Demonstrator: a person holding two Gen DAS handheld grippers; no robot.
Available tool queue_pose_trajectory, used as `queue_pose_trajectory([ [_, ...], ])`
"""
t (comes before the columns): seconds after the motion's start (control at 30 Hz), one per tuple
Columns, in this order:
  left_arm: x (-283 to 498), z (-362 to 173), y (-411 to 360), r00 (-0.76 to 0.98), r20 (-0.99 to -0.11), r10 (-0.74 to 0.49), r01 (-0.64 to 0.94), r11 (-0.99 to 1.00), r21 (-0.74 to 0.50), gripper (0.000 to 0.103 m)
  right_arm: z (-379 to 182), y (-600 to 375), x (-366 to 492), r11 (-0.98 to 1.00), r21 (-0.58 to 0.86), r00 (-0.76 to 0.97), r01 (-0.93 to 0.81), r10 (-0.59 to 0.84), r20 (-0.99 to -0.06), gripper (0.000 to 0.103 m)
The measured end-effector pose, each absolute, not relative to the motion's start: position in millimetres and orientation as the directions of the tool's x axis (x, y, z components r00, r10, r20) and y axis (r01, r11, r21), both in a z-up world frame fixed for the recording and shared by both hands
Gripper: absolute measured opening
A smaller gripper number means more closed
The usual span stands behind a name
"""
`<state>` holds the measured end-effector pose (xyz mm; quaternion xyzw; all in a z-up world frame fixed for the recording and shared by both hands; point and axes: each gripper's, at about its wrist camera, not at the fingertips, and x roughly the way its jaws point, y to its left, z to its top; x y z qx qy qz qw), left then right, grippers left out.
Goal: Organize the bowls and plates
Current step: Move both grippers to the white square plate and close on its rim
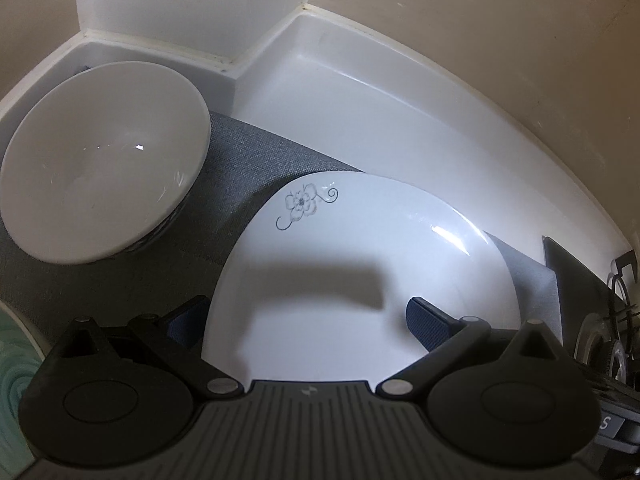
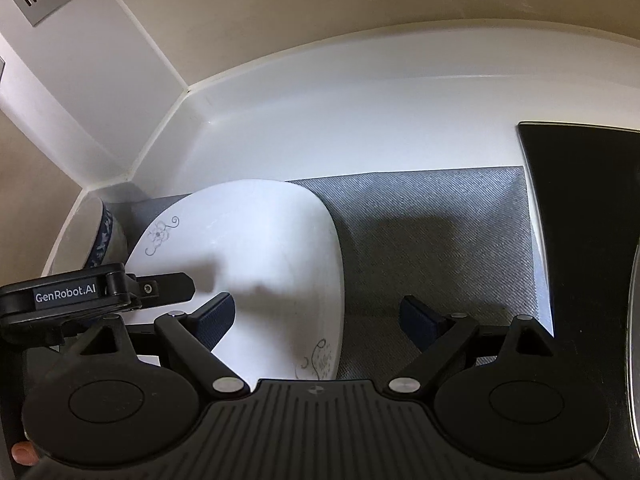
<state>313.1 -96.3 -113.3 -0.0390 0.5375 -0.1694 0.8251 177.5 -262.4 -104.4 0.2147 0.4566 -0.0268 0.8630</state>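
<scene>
Resting on a grey woven mat (image 1: 256, 168), the crockery sits in a corner of a smooth white counter (image 1: 400, 112) with a raised, rounded lip against a beige wall. At far left a glossy white bowl (image 1: 104, 160), deep and round, sits upright and opens upward; the right wrist view shows blue patterning on its outer wall (image 2: 105, 236). Just beside it, apart from its rim, lies a flat, shiny white plate (image 1: 320, 240), roundish, with a grey flower sprig printed near its far-left edge and a second sprig near the close edge in the right wrist view (image 2: 280, 248).

Over the plate's near part hovers the left gripper (image 1: 308, 320), its dark textured pads spread wide: one is off the left rim, the other above the plate's right portion, neither pressing it. A shadow falls across the plate's centre.

Farther right, the right gripper (image 2: 316, 320) also stands wide apart, straddling the plate's right rim, one pad over the plate and one over bare mat. A flat black panel (image 2: 580, 208) borders the mat at far right.
</scene>
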Motion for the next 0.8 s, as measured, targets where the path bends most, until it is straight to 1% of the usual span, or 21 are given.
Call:
queue_pose_trajectory([
  [0.17,313,-112,-96,0.367,-0.873,-0.32,0.243,0.939,-0.242,0.103,-105,-259,178,0.911,0.34,0.586,0.235,0.146,-0.797,0.094],
  [0.37,310,-111,-98,0.374,-0.876,-0.306,0.249,0.943,-0.223,0.103,-107,-260,179,0.913,0.342,0.593,0.223,0.151,-0.791,0.099],
  [0.43,310,-111,-99,0.363,-0.881,-0.303,0.254,0.942,-0.22,0.102,-107,-258,179,0.92,0.329,0.595,0.212,0.145,-0.79,0.099],
  [0.47,310,-110,-101,0.351,-0.885,-0.306,0.261,0.94,-0.221,0.1,-106,-257,178,0.927,0.315,0.597,0.203,0.138,-0.791,0.091],
  [0.5,310,-108,-102,0.343,-0.886,-0.311,0.268,0.937,-0.225,0.098,-105,-254,177,0.935,0.301,0.606,0.19,0.13,-0.785,0.066],
  [0.53,309,-106,-103,0.35,-0.894,-0.279,0.257,0.947,-0.195,0.089,-105,-253,176,0.936,0.311,0.609,0.168,0.149,-0.779,0.052],
  [0.57,309,-105,-103,0.356,-0.903,-0.24,0.241,0.957,-0.159,0.079,-105,-254,176,0.932,0.316,0.604,0.176,0.151,-0.782,0.045],
  [0.6,309,-102,-101,0.363,-0.908,-0.21,0.223,0.966,-0.135,0.074,-106,-256,176,0.929,0.315,0.605,0.195,0.139,-0.784,0.037],
  [0.67,311,-100,-93,0.364,-0.911,-0.195,0.178,0.974,-0.137,0.055,-106,-261,176,0.921,0.316,0.605,0.226,0.122,-0.787,0.027],
  [0.73,313,-99,-87,0.36,-0.913,-0.191,0.165,0.976,-0.139,0.045,-107,-268,174,0.904,0.352,0.608,0.242,0.141,-0.781,0.025],
  [0.8,313,-98,-84,0.352,-0.912,-0.212,0.177,0.971,-0.158,0.042,-107,-272,173,0.892,0.369,0.6,0.262,0.149,-0.786,0.024],
])
